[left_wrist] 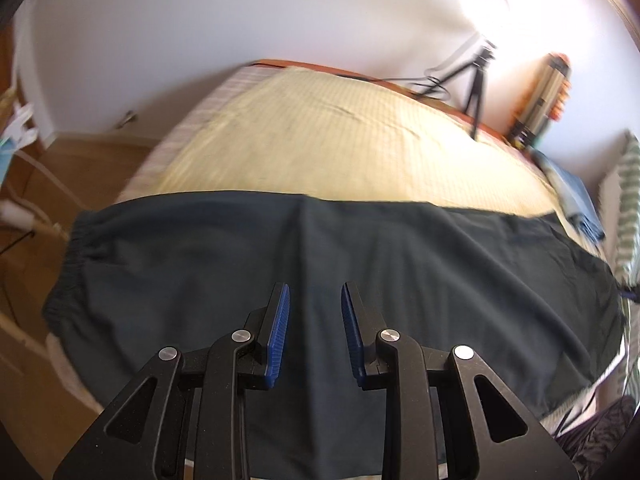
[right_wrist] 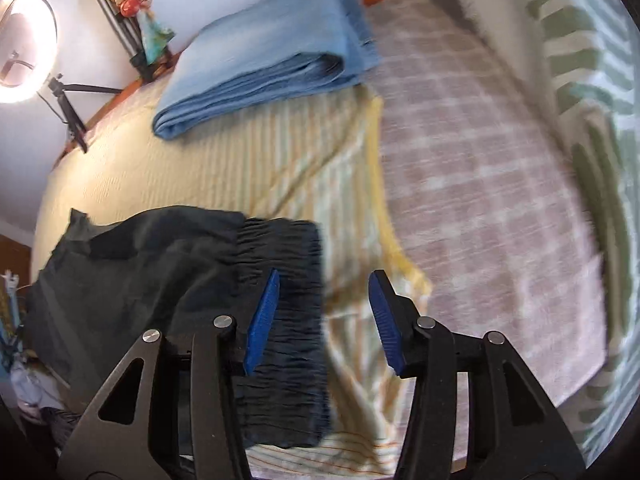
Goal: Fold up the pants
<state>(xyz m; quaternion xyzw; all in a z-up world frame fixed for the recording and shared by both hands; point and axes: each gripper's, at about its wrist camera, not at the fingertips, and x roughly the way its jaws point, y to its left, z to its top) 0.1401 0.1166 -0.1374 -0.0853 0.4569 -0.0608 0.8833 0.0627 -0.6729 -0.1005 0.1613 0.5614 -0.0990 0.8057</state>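
Note:
Dark pants [left_wrist: 400, 264] lie spread flat across the near part of a bed with a yellow striped cover [left_wrist: 320, 132]. A gathered elastic edge [left_wrist: 76, 248] shows at their left end. My left gripper [left_wrist: 315, 292] hovers over the middle of the pants, its blue pads apart with nothing pinched between them. In the right wrist view the pants [right_wrist: 152, 264] lie at the lower left, and their shirred waistband [right_wrist: 292, 360] ends under my right gripper [right_wrist: 325, 280]. That gripper stands open; its left pad is over the waistband, its right pad over the yellow cover [right_wrist: 240, 168].
Folded blue cloth [right_wrist: 272, 52] lies at the far side of the bed. A pink checked sheet [right_wrist: 480, 184] and a green striped pillow [right_wrist: 580, 40] are on the right. A ring light [right_wrist: 24, 48] on a tripod [right_wrist: 68, 108] stands by the wall. Wooden floor [left_wrist: 80, 168] lies left of the bed.

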